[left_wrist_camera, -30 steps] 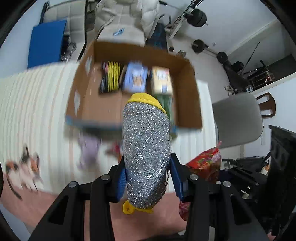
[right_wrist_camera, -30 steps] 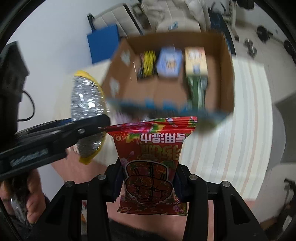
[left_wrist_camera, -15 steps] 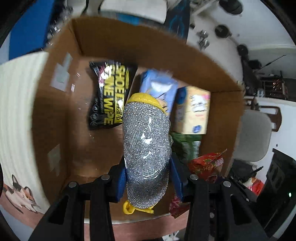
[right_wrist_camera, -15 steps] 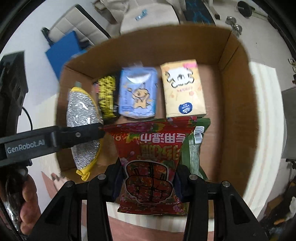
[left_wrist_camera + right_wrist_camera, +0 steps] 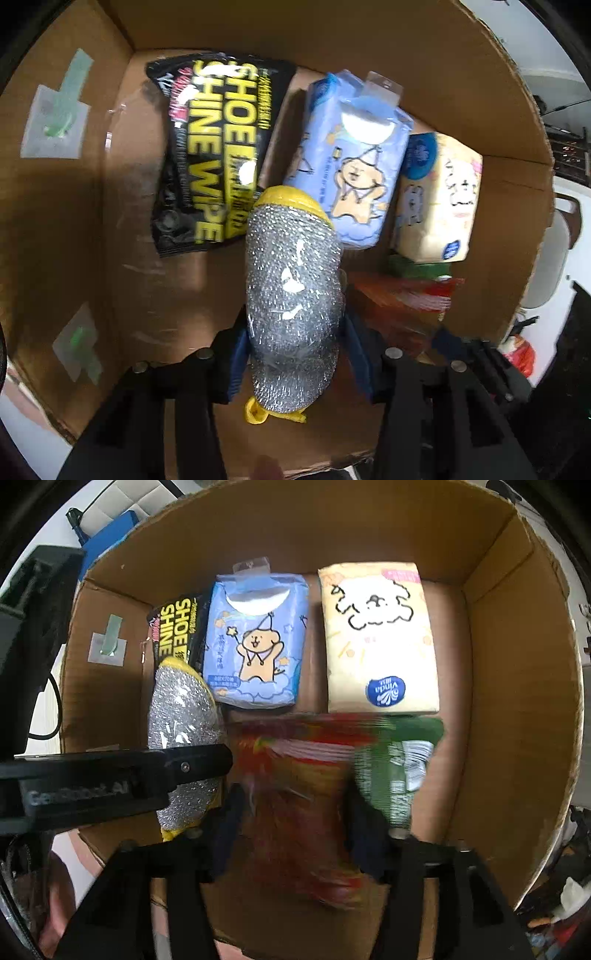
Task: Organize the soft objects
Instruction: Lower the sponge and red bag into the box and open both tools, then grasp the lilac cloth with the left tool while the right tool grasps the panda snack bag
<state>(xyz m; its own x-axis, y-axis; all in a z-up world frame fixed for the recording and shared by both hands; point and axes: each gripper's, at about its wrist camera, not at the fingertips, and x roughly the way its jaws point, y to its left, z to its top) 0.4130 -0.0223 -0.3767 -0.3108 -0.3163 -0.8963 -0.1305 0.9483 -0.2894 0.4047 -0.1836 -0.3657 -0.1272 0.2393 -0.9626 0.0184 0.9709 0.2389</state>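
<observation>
The left tongs (image 5: pixel 293 354) squeeze a shiny silver scrubber (image 5: pixel 293 302) with yellow ends. The right tongs (image 5: pixel 295 827) squeeze a red snack bag (image 5: pixel 295 797). Both pairs of tongs reach down into the cardboard box (image 5: pixel 517 701), side by side. The red bag looks blurry, so its print cannot be read. It hides part of a green pack (image 5: pixel 399 771). A black wipes pack (image 5: pixel 210 147), a blue pack (image 5: pixel 258 646) and a yellow tissue pack (image 5: pixel 376 638) lie at the back.

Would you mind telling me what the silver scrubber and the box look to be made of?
Scrubber: apparently metallic mesh, from its glittery, speckled glints, with yellow, fabric-like edging. Box: plain brown corrugated cardboard, matte, with a raw, torn-looking rim.
</observation>
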